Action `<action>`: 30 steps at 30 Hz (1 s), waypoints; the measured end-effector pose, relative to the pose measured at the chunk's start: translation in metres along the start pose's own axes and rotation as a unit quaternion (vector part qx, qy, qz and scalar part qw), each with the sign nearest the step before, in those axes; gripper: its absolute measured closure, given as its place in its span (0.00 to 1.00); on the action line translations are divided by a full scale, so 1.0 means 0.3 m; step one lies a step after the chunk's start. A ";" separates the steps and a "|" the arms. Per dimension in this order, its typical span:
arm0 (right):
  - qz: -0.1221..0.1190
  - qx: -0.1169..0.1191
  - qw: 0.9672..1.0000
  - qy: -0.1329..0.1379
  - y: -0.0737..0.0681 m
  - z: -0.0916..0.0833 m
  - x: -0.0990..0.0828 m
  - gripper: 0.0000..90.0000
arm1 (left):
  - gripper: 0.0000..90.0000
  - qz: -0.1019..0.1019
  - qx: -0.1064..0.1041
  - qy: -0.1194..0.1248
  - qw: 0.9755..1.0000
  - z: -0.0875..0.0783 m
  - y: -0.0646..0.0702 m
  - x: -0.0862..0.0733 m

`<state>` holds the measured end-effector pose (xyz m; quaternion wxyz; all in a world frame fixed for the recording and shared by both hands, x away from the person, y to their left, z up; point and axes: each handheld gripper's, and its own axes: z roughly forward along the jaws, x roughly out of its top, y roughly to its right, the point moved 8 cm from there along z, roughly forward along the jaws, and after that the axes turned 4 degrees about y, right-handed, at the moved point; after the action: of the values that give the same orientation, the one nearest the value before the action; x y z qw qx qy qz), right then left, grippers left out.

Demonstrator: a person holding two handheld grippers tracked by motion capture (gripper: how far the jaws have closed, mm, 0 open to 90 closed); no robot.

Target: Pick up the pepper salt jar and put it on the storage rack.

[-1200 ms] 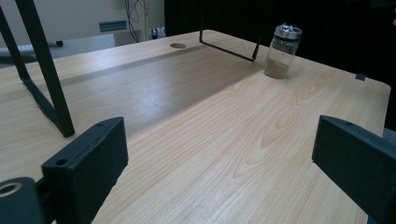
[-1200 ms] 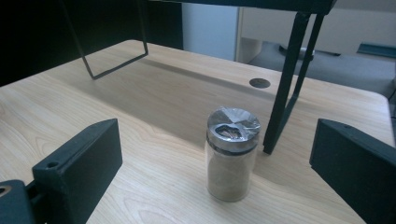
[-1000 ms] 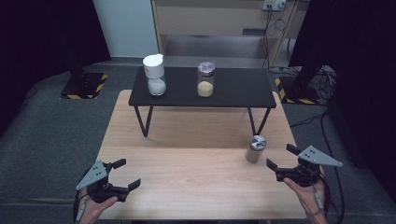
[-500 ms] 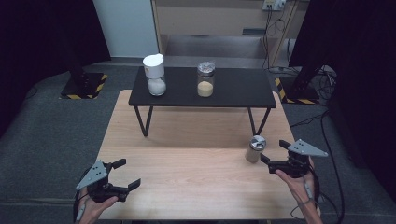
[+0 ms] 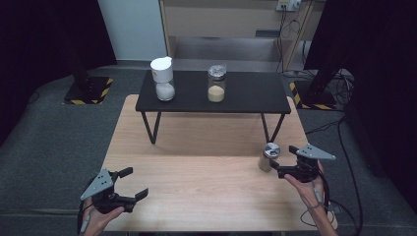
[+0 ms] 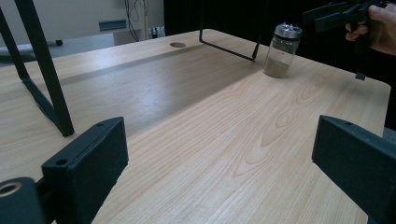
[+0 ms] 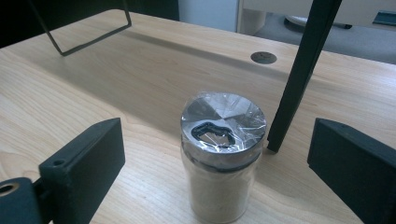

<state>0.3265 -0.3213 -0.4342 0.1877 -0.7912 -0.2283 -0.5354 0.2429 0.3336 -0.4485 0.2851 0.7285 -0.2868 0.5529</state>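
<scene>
A small glass jar (image 5: 268,156) with a foil-wrapped metal lid and pale powder inside stands upright on the wooden table (image 5: 206,191), near its right edge. My right gripper (image 5: 282,158) is open just to the right of it; its jaws have just been closing a little. In the right gripper view the jar (image 7: 223,158) stands in the gap of the right gripper (image 7: 217,140), with the pads clear of it. My left gripper (image 5: 136,182) rests open near the table's front left corner, holding nothing. In the left gripper view, the left gripper (image 6: 219,158) faces the jar (image 6: 281,50), far off.
A low black stand (image 5: 246,93) on thin metal legs spans the back of the table. It carries a white-lidded jar (image 5: 163,81) and a jar of yellow grains (image 5: 216,84). One stand leg (image 7: 299,79) rises just behind the small jar.
My right gripper has moved left and down toward the small jar, and now flanks it. The left gripper has stayed put.
</scene>
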 end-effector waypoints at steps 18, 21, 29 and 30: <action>-0.004 0.007 1.000 -0.021 0.026 0.095 -0.016 0.11 | 0.03 -0.001 -0.001 -0.001 1.000 0.001 -0.001 -0.001; -0.004 0.007 1.000 -0.023 0.030 0.111 -0.016 0.12 | 0.03 -0.001 -0.001 -0.001 1.000 0.002 -0.002 -0.001; 0.000 0.014 1.000 -0.024 0.043 0.141 -0.020 0.18 | 0.03 -0.001 0.000 -0.001 1.000 0.001 -0.002 -0.001; 0.002 0.014 1.000 -0.024 0.044 0.144 -0.020 0.19 | 0.03 -0.001 0.000 -0.001 1.000 0.001 -0.002 -0.001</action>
<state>0.3649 -0.3098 -0.4558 0.1939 -0.8015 -0.2385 -0.5129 0.2435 0.3337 -0.4489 0.2857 0.7292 -0.2864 0.5520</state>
